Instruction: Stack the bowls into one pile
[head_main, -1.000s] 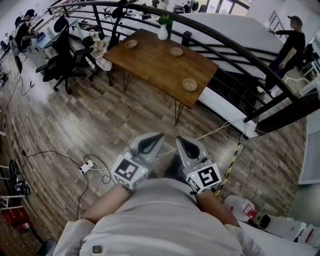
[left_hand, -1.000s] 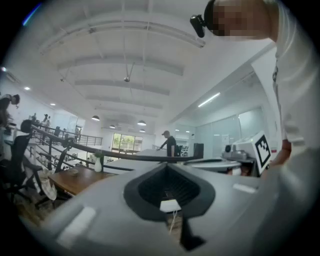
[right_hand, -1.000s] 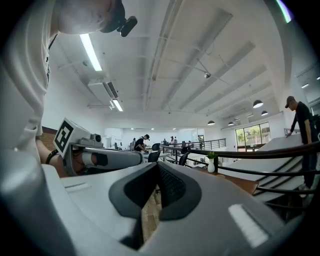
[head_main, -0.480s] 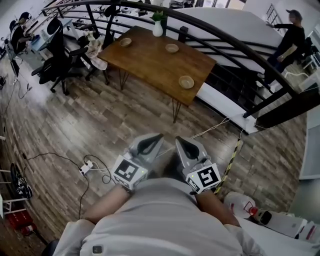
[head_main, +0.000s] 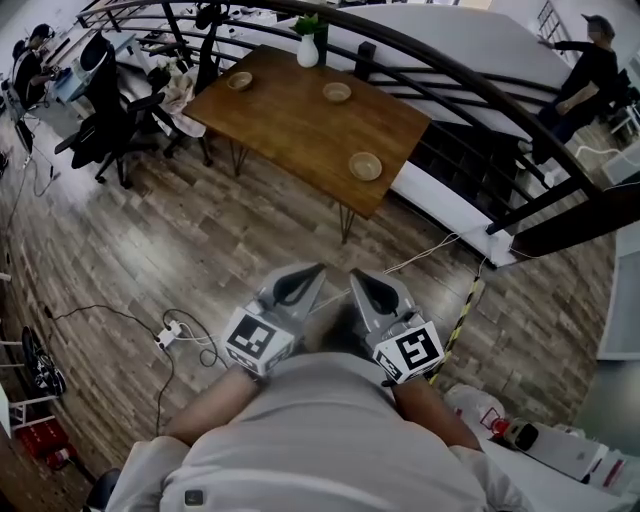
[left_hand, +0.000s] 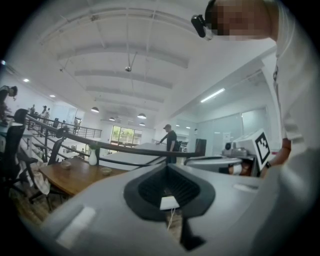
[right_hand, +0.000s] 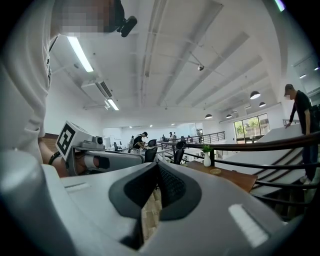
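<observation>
Three shallow wooden bowls stand apart on the brown wooden table (head_main: 290, 120): one at its far left (head_main: 239, 80), one at the back middle (head_main: 337, 92), one near the right front edge (head_main: 365, 166). My left gripper (head_main: 300, 283) and right gripper (head_main: 365, 288) are held side by side close to my body, over the floor and well short of the table. Both are shut with nothing between the jaws. The left gripper view shows its shut jaws (left_hand: 167, 167) with two of the bowls (left_hand: 65, 164) (left_hand: 105, 171) far off. One bowl (right_hand: 215, 171) shows beyond the shut jaws (right_hand: 156, 167) in the right gripper view.
A white vase with a plant (head_main: 308, 50) stands at the table's back edge. A black curved railing (head_main: 470, 90) runs behind the table, with office chairs (head_main: 105, 110) to its left. A cable with a power strip (head_main: 170, 335) and a yellow-black strip (head_main: 462, 325) lie on the plank floor. A person (head_main: 590, 70) stands at far right.
The table and bowls have drifted up and left in the head view and look slightly larger, as I have stepped toward them. Both grippers stay together in front of my body.
</observation>
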